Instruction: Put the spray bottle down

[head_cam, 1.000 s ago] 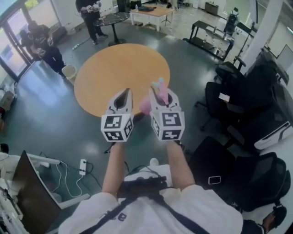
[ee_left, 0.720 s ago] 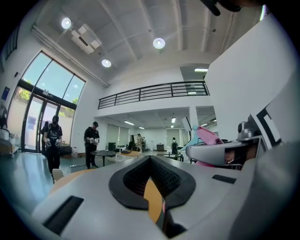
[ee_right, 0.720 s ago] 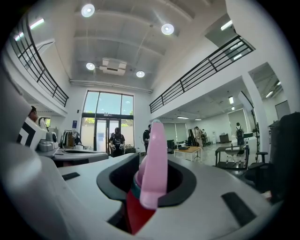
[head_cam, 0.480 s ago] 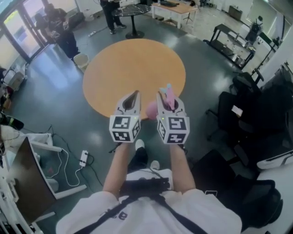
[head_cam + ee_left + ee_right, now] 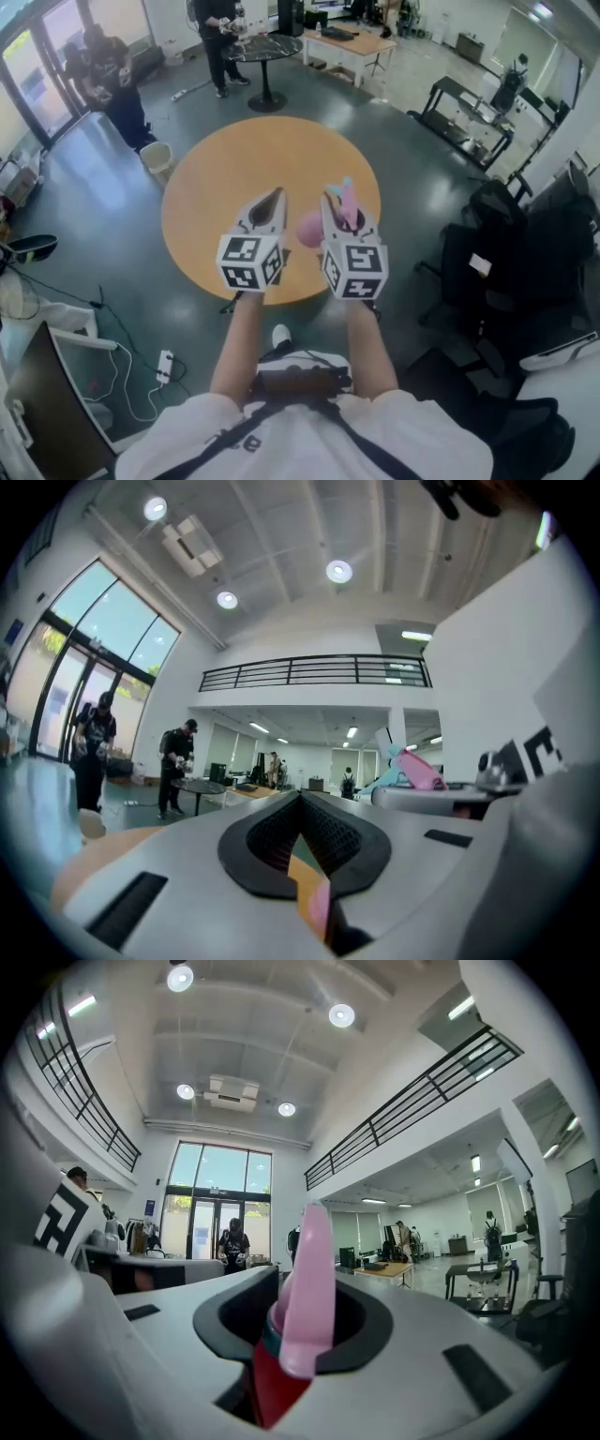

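In the head view both grippers are held out level, side by side, above the near part of a round orange table (image 5: pixel 234 178). My right gripper (image 5: pixel 337 201) is shut on a pink spray bottle (image 5: pixel 309 228); its pink head with a pale blue nozzle sticks up between the jaws. The right gripper view shows that pink head (image 5: pixel 307 1288) and a red part below it, clamped in the right gripper (image 5: pixel 302 1283). My left gripper (image 5: pixel 275 195) has its tips together with nothing in them, as the left gripper (image 5: pixel 300 797) shows in its own view. The bottle's head (image 5: pixel 412 769) appears at that view's right.
Black office chairs (image 5: pixel 497 244) crowd the right side. A small bin (image 5: pixel 156 155) stands left of the table. People stand by the glass doors (image 5: pixel 108 80) and at a dark round table (image 5: pixel 248 47). A power strip with cables (image 5: pixel 164 366) lies on the floor.
Both grippers and the bottle moved forward together, from in front of the table's near edge to above its near part. The grip on the bottle has not changed.
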`<state>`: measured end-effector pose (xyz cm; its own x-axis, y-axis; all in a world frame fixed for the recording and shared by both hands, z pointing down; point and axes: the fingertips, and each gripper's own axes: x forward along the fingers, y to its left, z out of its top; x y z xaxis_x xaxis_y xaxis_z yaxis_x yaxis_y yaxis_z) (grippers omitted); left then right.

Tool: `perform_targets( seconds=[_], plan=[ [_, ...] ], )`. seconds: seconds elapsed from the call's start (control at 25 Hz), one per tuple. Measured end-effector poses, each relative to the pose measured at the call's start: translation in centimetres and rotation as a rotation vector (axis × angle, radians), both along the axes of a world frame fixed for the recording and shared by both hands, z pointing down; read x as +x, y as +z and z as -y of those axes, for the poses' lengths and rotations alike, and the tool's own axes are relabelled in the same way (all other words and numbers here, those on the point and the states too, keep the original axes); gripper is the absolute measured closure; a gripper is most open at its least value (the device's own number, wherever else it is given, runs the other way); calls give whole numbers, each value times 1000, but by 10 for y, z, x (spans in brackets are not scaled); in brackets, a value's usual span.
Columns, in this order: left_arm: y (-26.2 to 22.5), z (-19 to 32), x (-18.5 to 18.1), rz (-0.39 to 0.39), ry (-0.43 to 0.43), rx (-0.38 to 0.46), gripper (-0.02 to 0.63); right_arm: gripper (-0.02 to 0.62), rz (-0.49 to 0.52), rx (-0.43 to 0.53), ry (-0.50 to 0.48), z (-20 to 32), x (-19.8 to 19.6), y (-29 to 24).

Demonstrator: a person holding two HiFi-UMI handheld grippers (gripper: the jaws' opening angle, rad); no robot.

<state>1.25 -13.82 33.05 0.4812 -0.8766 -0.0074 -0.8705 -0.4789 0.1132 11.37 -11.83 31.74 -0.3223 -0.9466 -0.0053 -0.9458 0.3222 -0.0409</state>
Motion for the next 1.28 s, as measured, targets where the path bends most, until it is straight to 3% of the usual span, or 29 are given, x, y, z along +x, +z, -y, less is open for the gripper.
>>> perform_targets(
  seconds=[0.08,0.12,0.44,0.6,0.76,1.28],
  plan=[
    [-11,19,-9,-92,35,-1,595,468,9,12,-6,20,-9,-4],
    [-15,28,-13,-103,41,9,595,468,14,14,-7,30,-12,-6],
    [9,77,-52,-15,-14,16,595,468,-41,0,48,73,-40,11],
    [38,103,-55,-18,-11,-55,595,468,-73,-81,66,92,-44,41],
    [60,126,-44,2,-7,-58,595,469,-74,-62,120,115,-30,51],
    [136,211,-32,34,-23,-199,595,468,-39,-177,18,215,-23,111]
  ],
)
